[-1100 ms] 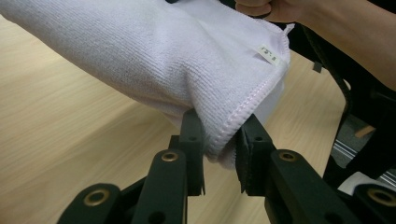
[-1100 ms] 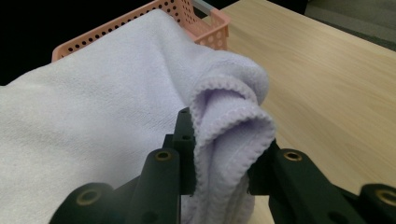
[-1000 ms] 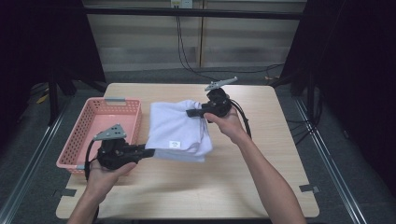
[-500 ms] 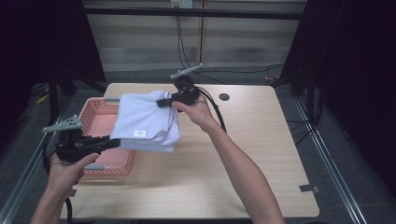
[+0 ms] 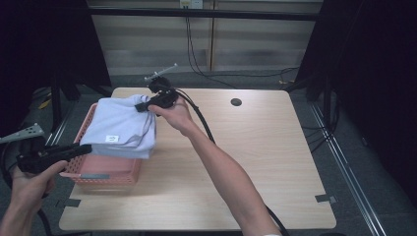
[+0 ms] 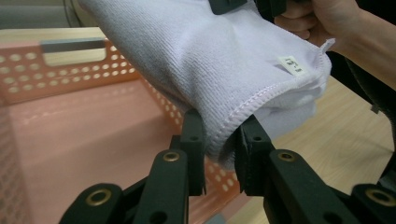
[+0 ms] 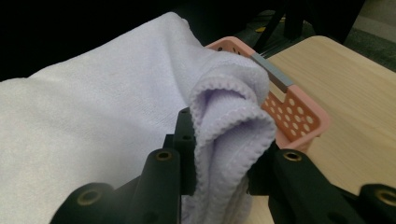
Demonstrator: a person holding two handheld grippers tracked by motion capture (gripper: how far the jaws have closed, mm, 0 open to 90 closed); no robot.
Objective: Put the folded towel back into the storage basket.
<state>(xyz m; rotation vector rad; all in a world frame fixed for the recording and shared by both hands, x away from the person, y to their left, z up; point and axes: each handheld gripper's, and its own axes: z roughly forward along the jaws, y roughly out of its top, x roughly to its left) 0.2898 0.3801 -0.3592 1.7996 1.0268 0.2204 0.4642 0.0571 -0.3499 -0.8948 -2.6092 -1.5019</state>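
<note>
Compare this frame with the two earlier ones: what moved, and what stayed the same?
The folded towel, carried between the left gripper and right gripper, travelled left across the table and now hangs over the pink basket. Both hands moved left with it. Nothing was grabbed or released: each gripper stays clamped on its towel edge. The basket and table kept their places.

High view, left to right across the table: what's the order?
Left tongs → pink basket → folded white towel held over it → right tongs → round hole in the tabletop → tape mark at the table's right edge.
</note>
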